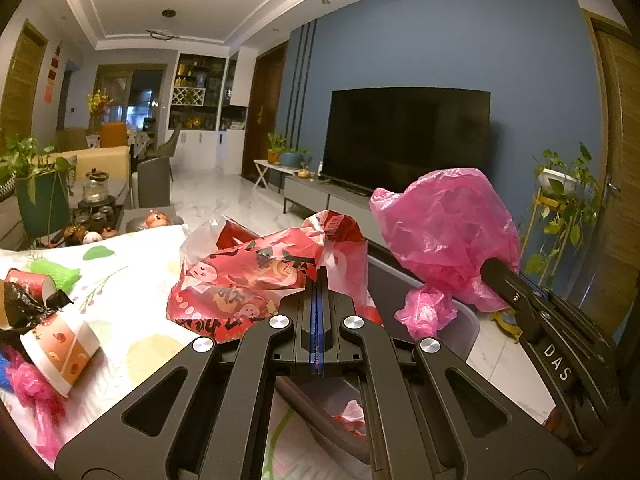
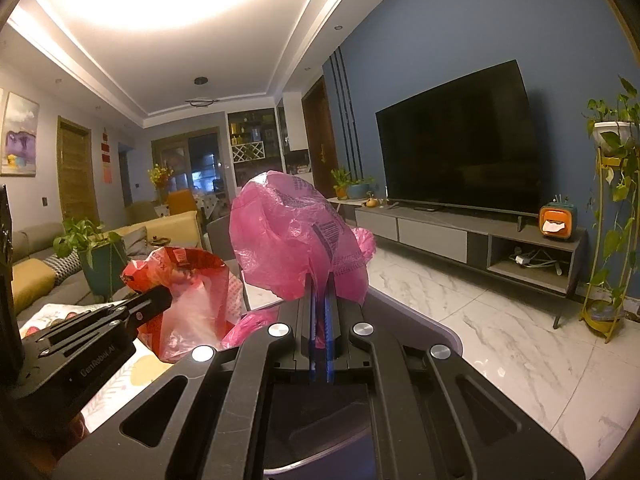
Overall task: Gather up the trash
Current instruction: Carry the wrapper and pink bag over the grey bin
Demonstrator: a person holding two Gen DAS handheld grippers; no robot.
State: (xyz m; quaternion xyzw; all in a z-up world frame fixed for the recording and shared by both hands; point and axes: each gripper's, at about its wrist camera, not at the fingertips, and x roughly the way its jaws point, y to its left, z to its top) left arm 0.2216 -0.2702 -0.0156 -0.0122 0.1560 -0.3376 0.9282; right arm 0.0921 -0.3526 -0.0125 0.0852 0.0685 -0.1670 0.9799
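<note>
Two bags are in your grip: your left gripper (image 1: pixel 319 276) has its fingers clamped on the red printed bag (image 1: pixel 256 276) above the counter (image 1: pixel 132 264), and your right gripper (image 2: pixel 320 280) pinches the pink bag (image 2: pixel 292 236) past the counter's right edge, over open marble floor (image 2: pixel 480 332).
</note>
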